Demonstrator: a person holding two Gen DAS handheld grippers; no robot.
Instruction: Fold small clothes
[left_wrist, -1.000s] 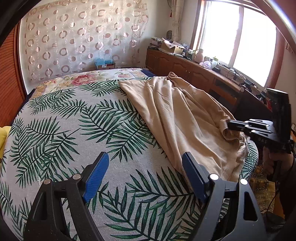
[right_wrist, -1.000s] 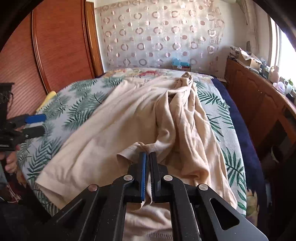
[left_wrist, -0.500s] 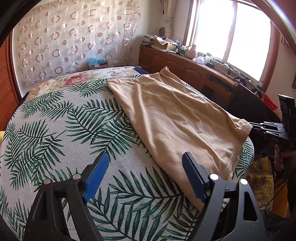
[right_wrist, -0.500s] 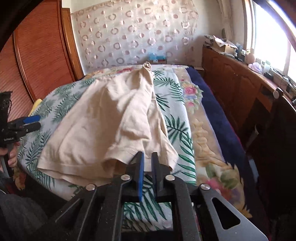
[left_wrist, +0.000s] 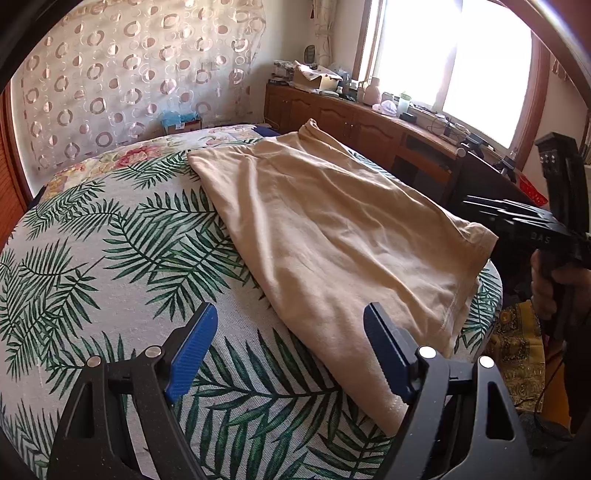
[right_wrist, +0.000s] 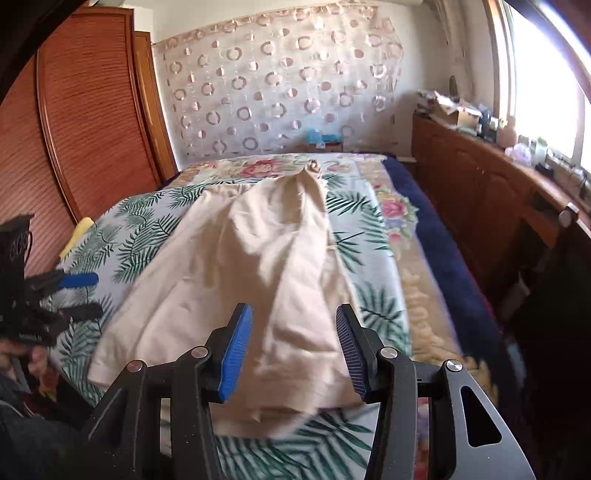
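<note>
The shirt (left_wrist: 332, 229) is plain tan. The bedspread (left_wrist: 110, 266) is white with green palm leaves, and pink flowers at the far end. The curtain (right_wrist: 277, 92) has pink rings. Both grippers have blue pads (right_wrist: 236, 347) on black arms. The wardrobe (right_wrist: 85, 110) is reddish brown.

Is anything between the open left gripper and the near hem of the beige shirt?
Nothing visible does. The left gripper is open over bare leaf-print bedspread, and the beige shirt lies flat with its hem beside the right finger.
</note>
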